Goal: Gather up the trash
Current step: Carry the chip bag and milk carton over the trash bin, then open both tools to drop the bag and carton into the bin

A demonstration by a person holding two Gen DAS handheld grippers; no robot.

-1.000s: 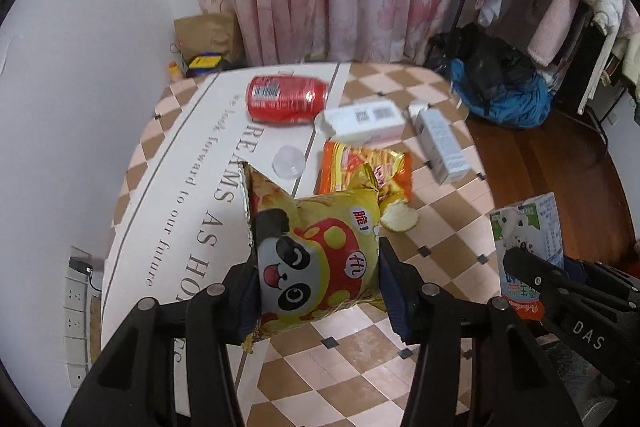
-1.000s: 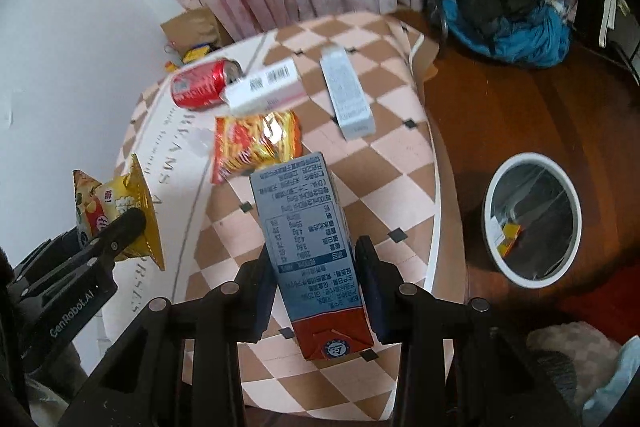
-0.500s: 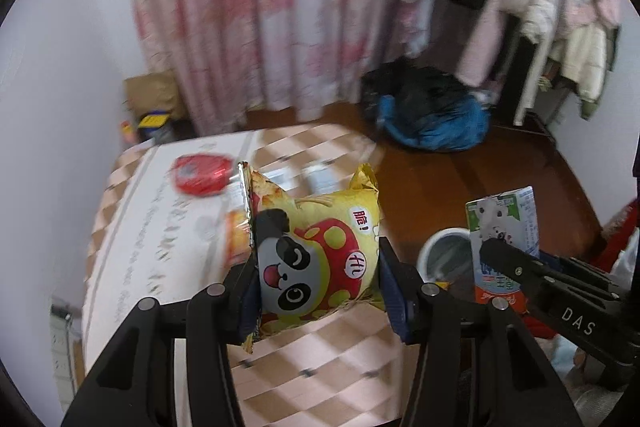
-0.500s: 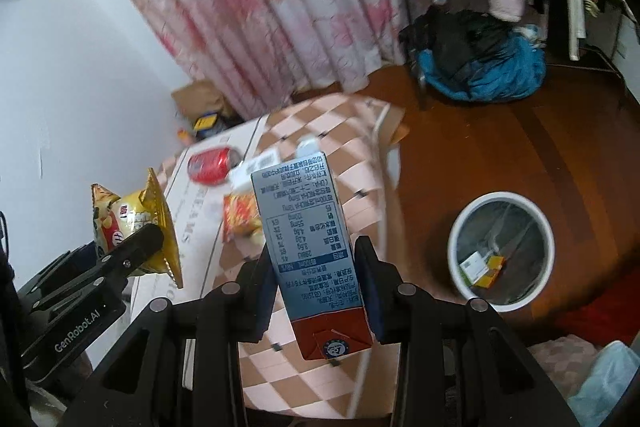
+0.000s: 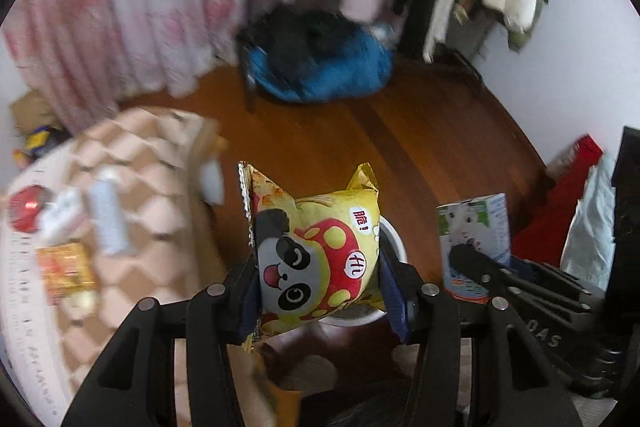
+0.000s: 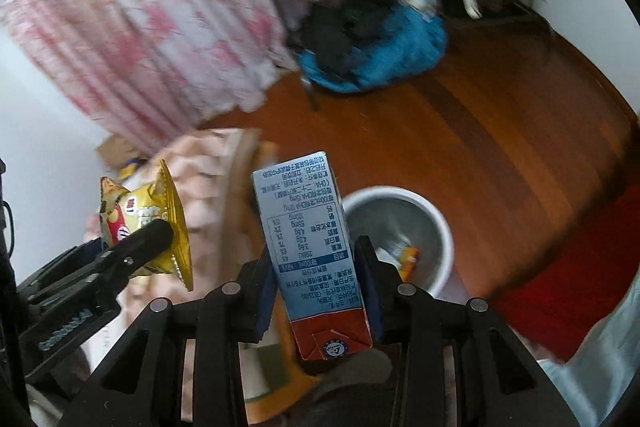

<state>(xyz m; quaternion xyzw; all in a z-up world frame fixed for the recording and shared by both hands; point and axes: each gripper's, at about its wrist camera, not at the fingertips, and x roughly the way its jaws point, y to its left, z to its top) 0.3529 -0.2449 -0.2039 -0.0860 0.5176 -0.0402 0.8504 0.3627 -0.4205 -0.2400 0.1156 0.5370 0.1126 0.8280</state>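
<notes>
Left claw [image 5: 318,285] is pinching the puffy, crinkly chip bag [image 5: 316,251] mid-body over the bin [image 6: 396,235] — light, squashy, slippery foil. Right claw [image 6: 316,287] clamps the stiff milk carton [image 6: 312,251] near its base.

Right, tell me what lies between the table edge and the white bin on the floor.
In the right wrist view, the held milk carton crosses that stretch between the table and the bin; behind it only bare wooden floor shows.

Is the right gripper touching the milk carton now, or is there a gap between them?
Touching. In the right wrist view, both pads of the right gripper press flat against the sides of the milk carton, which hangs in the air above the floor with no gap at either pad.
</notes>
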